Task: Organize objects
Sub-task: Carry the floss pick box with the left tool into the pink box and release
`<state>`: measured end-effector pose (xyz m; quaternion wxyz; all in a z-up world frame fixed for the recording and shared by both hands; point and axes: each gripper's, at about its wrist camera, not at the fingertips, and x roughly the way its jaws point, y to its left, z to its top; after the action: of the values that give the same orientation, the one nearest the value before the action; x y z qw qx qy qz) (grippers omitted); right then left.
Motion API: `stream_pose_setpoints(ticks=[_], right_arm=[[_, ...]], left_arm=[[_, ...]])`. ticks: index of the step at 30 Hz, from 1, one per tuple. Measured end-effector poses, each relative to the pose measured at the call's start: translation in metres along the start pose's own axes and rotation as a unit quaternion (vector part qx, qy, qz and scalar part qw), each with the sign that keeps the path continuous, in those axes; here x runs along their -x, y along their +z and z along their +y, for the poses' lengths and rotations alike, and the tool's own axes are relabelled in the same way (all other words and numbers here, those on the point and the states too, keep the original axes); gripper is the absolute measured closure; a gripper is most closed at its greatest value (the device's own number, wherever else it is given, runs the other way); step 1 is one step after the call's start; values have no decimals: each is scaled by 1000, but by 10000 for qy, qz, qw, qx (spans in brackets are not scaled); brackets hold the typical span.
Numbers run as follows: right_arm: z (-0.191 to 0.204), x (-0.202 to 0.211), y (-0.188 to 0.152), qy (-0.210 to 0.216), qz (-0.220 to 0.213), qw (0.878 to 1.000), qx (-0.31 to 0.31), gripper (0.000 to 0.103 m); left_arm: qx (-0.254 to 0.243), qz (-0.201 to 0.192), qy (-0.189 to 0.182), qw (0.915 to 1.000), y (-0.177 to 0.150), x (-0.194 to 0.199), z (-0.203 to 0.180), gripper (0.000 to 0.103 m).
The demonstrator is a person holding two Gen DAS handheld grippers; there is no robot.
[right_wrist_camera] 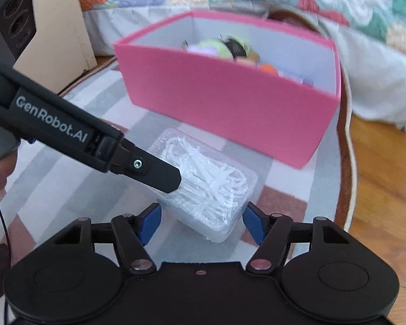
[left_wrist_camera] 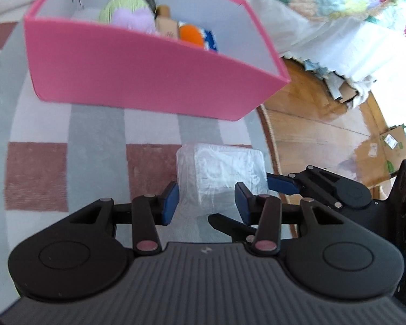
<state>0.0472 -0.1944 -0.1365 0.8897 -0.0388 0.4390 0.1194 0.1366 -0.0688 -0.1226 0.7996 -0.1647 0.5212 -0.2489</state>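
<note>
rug point(left_wrist_camera: 94, 135), clear box point(left_wrist_camera: 222, 173) between hand-held gripper point(left_wrist_camera: 207, 200)

Both grippers, right point(right_wrist_camera: 201, 223) & left point(right_wrist_camera: 173, 181), hold clear container point(right_wrist_camera: 219, 189) (near pink box point(right_wrist_camera: 230, 113)).

A clear case point(right_wrist_camera: 208, 187) lies on the rug point(right_wrist_camera: 54, 178), before the box point(right_wrist_camera: 224, 103).

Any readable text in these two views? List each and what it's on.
"GenRobot.AI": white lettering on the black arm of the left gripper, right wrist view.
Tan bottle in the pink box: small dark mark, too blurred to read.
Cardboard box on the floor: label too small to read.
</note>
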Motion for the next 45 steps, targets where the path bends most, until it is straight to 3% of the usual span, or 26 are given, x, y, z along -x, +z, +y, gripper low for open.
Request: stream_pose_setpoints(ticks=[7,14,20,25,30,36,45], right_arm=[[16,44,15,-34,-464,9988,-158,32],[39,80,47,-180,-656,9975,217,31],[46,100,70,-260,-758,9951,585,31],[47,101,101,-444,-885,9918,806,32],[28,83,144,-370,-997,9919,691,32],[-10,36,185,-91,-771,9966,287,37],[-44,-49,203,4,-337,9994,89,38]], left_arm=[[-302,-291,-113,9991,5,58,-14,59],[-808,-521,-51,9954,15,106,-35,59],[-1078,-678,16,9919,30,126,-50,59],[-1143,-866,157,9895,62,137,-54,59],[-972,-1001,295,9898,111,130,-43,59],[-520,-918,389,9937,162,96,-12,59],[-208,-580,649,9960,199,23,26,59]])
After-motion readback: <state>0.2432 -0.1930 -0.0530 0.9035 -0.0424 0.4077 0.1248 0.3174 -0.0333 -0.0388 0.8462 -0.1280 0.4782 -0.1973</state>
